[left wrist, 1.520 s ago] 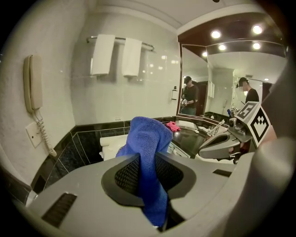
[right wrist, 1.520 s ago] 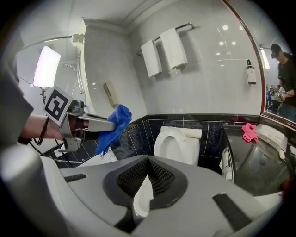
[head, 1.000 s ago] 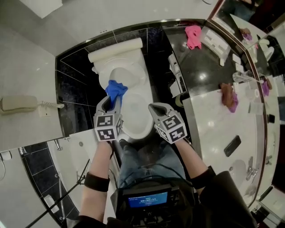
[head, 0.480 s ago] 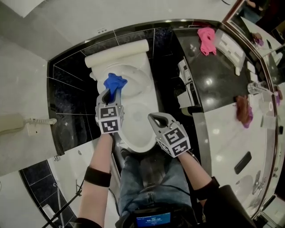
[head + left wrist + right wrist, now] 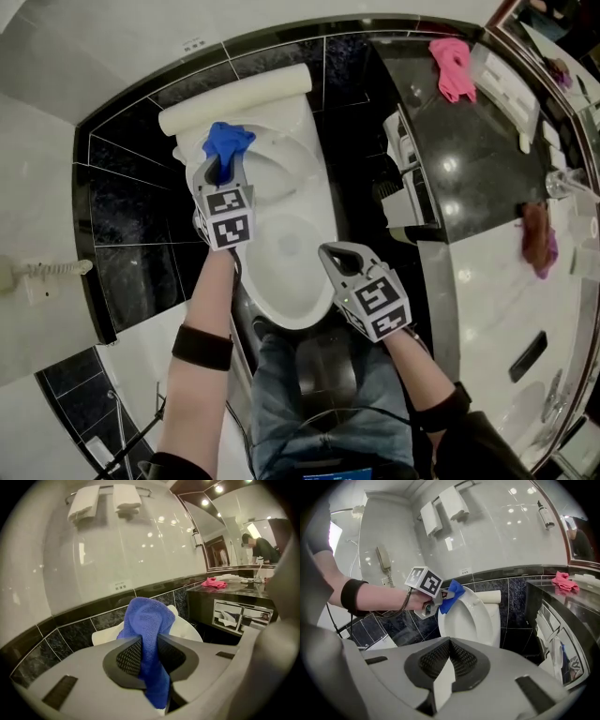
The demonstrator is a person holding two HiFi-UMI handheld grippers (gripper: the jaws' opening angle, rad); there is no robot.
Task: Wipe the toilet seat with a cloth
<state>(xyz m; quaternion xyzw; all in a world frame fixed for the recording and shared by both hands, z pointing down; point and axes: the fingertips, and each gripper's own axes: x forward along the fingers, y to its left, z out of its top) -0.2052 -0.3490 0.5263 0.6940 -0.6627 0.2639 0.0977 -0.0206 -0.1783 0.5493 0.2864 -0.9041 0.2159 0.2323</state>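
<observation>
The white toilet (image 5: 286,239) fills the middle of the head view, its tank (image 5: 234,94) against the black tiled wall. My left gripper (image 5: 218,169) is shut on a blue cloth (image 5: 227,141) and holds it over the back left of the seat, close to the tank. In the left gripper view the cloth (image 5: 147,620) stands bunched up between the jaws of that gripper (image 5: 149,645). My right gripper (image 5: 332,251) hangs shut and empty over the front right rim. The right gripper view shows its jaws (image 5: 450,656) together, with the seat (image 5: 471,616) and the cloth (image 5: 453,592) beyond.
A black counter (image 5: 469,159) with a pink cloth (image 5: 452,56) runs along the right, with a paper holder (image 5: 410,178) on its side. Beyond it a white vanity (image 5: 506,309) carries a brownish cloth (image 5: 538,239). A wall phone (image 5: 42,272) hangs at left. My jeans-clad legs (image 5: 319,394) stand at the toilet's front.
The left gripper has carried the blue cloth from above the bowl toward the tank end and lower. The right gripper has sunk toward the front rim. Both kept their jaws as they were.
</observation>
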